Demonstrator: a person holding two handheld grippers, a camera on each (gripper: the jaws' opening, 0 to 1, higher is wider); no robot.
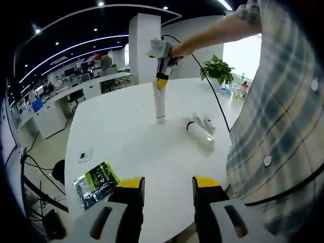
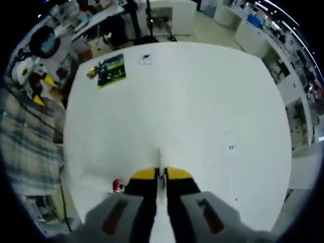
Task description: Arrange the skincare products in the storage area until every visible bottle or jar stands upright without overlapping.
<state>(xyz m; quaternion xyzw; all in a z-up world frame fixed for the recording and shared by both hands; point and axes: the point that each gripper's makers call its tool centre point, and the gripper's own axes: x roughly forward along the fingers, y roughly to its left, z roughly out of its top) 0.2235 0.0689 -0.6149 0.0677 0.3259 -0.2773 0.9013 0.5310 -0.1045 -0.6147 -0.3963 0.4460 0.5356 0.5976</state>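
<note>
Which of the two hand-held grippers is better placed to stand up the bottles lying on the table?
Left. The left hand-held gripper is open and faces the lying bottles; the right hand-held gripper grips the upright tube.

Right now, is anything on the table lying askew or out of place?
Yes. Beside the upright white tube that the right gripper grips, a few white products lie on their sides on the table, bunched together.

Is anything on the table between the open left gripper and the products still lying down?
Nothing visible. Bare table lies between the left gripper and the lying products; the foil packet sits off to one side.
</note>
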